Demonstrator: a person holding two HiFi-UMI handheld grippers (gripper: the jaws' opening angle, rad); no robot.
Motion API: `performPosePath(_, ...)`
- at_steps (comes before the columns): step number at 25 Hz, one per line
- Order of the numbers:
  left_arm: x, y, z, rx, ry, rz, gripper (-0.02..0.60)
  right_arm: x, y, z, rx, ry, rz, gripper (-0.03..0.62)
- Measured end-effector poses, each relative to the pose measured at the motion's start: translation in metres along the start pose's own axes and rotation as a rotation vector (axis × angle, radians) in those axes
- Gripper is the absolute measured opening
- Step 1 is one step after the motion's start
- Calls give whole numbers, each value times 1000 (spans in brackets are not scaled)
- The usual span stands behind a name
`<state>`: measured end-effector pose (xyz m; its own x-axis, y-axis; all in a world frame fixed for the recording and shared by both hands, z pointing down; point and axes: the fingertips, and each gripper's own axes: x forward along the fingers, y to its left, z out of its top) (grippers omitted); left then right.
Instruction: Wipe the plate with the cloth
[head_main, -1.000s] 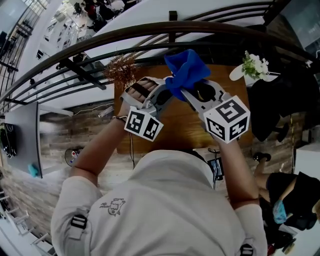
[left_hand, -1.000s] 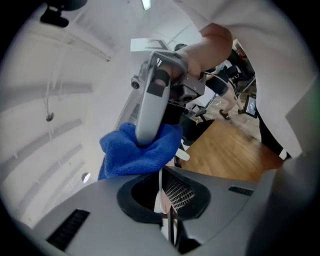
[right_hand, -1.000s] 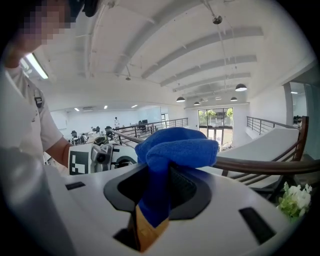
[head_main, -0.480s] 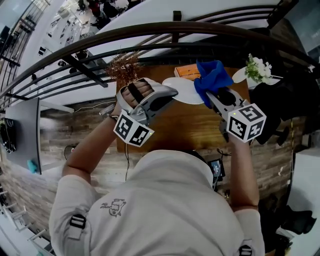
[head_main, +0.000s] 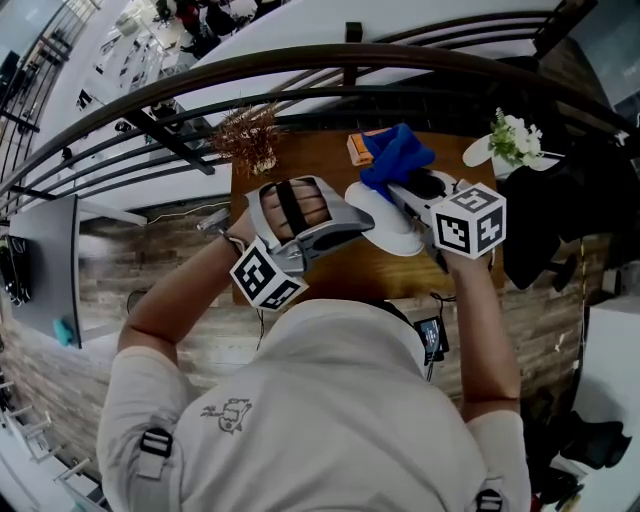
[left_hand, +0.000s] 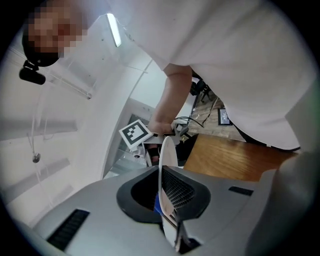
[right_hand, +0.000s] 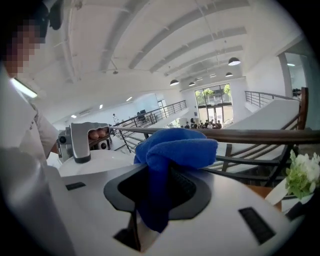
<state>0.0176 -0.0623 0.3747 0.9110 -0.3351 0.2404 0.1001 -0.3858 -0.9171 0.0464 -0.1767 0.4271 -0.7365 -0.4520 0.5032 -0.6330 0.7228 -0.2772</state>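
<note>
The left gripper (head_main: 357, 224) pinches the plate's (head_main: 392, 234) rim above the table (head_main: 330, 272), while the right gripper (head_main: 402, 190) clamps the cloth (head_main: 397, 152) just beside it.

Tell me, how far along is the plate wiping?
Picked up already: the left tool grips the white plate by its rim, the right tool clamps the blue cloth. In hand: the cloth sits at the plate's far edge. Left: the wiping itself; contact unclear.
</note>
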Motion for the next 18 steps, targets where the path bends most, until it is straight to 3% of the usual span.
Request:
performPosePath(6, 5, -11, -9, 30, 14, -50, 18, 13, 44, 16, -110, 61, 94, 117)
performPosePath(12, 2, -2, -27, 4, 56, -22, 17, -8, 69, 30, -122, 6, 128, 117)
performPosePath(18, -4, 7, -38, 11, 78, -4, 18, -38, 56, 17, -63, -21, 105, 117)
